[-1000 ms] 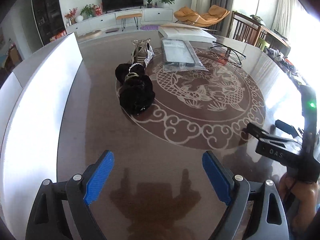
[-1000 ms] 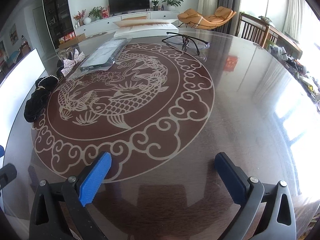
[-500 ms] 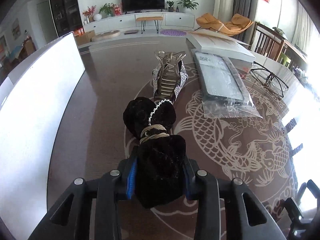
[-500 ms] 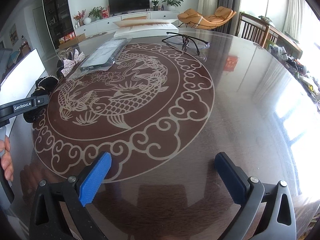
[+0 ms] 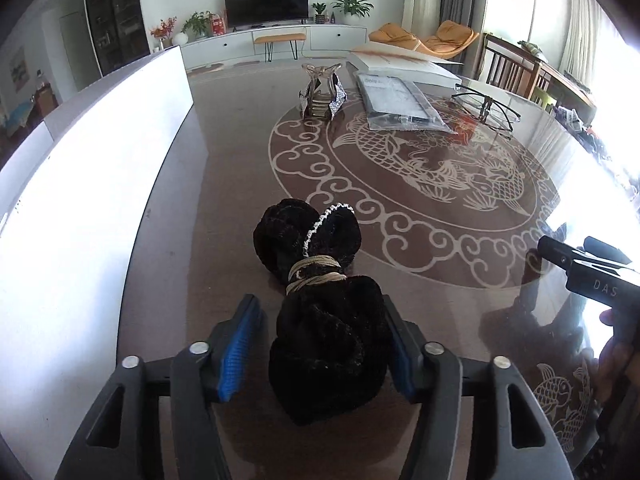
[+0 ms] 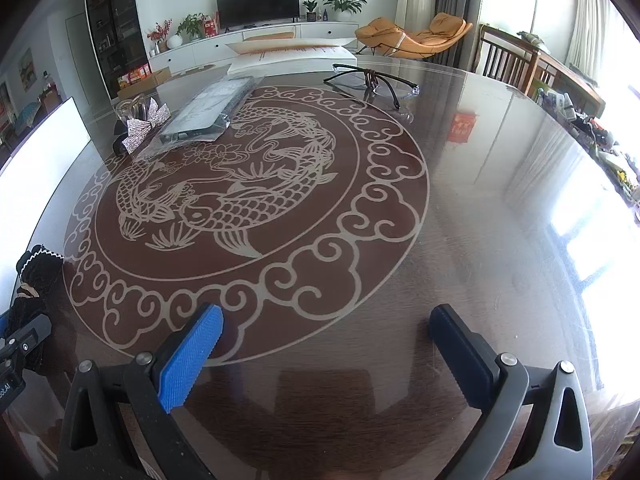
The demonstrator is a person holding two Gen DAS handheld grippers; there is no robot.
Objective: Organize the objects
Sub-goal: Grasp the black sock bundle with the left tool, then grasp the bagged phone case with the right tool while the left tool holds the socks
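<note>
1. The round table (image 6: 500,208) carries everything; the white box wall (image 5: 80,208) runs along the outer side of the left fingers, probably the bin meant for sorted items.
2. The bagged flat item (image 5: 396,100), eyeglasses (image 5: 486,110) and sparkly hair claw (image 5: 322,94) lie well ahead of the fingers, apart from the route to the wall.
3. The black scrunchie bundle (image 5: 328,344) sits between the left gripper (image 5: 324,344) pads; the right pad touches, the left shows a slight gap, so the grip looks loose or releasing.
4. The right gripper (image 6: 324,344) hangs with fingers spread, holding nothing, nothing between them.
</note>
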